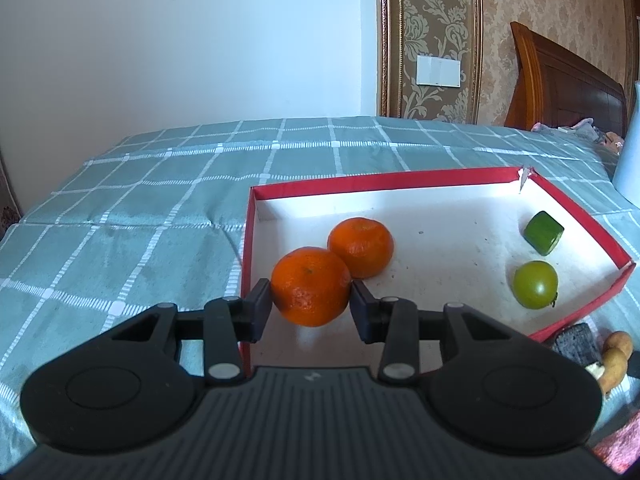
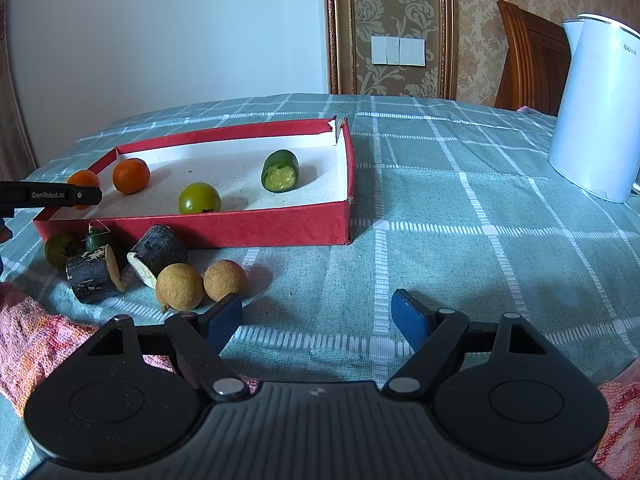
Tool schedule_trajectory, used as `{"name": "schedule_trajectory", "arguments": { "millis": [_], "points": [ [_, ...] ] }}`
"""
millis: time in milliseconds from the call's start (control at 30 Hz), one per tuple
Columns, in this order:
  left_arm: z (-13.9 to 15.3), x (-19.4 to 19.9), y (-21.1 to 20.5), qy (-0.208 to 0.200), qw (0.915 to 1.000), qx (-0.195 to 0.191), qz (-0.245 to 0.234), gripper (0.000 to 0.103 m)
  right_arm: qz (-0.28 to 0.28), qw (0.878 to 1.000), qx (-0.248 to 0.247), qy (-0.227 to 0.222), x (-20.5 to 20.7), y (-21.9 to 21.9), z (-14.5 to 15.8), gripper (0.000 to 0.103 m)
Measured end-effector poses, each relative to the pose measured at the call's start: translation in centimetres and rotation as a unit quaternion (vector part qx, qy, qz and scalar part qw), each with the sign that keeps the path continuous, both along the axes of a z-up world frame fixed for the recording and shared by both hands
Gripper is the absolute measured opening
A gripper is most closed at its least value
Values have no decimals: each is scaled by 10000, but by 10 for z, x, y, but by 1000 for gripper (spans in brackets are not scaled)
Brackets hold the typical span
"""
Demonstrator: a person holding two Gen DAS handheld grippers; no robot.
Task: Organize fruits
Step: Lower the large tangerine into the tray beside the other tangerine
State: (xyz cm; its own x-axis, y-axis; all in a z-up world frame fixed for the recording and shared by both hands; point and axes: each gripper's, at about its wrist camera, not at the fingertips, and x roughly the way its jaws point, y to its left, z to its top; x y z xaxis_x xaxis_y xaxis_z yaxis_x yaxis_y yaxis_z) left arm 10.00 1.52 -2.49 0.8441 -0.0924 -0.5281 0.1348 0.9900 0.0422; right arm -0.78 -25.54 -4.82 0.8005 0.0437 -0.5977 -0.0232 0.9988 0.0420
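My left gripper [image 1: 311, 306] is shut on an orange mandarin [image 1: 311, 291], held just above the floor of the red box [image 1: 448, 178] at its left end. A second mandarin [image 1: 361, 247] lies right behind it. A green tomato [image 1: 535, 285] and a cut cucumber piece [image 1: 543, 233] lie at the box's right end. In the right wrist view the box [image 2: 256, 226] holds the same fruits, and the left gripper [image 2: 86, 196] reaches in over the held mandarin [image 2: 82, 179]. My right gripper [image 2: 318, 318] is open and empty above the cloth, right of two longans [image 2: 180, 286].
Outside the box's front wall lie two dark cut pieces [image 2: 94, 274], a green tomato [image 2: 60, 249] and a small green fruit [image 2: 95, 240]. A white kettle [image 2: 596, 112] stands at the right. A pink towel [image 2: 36, 336] lies at the near left. A checked cloth [image 2: 460, 240] covers the table.
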Motion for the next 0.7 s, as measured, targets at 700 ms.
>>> {"name": "schedule_trajectory", "arguments": {
  "millis": [700],
  "points": [
    [-4,0,-5,75,9997,112,-182,47,4,10000,4,2,0,0,0,82]
  ]
}}
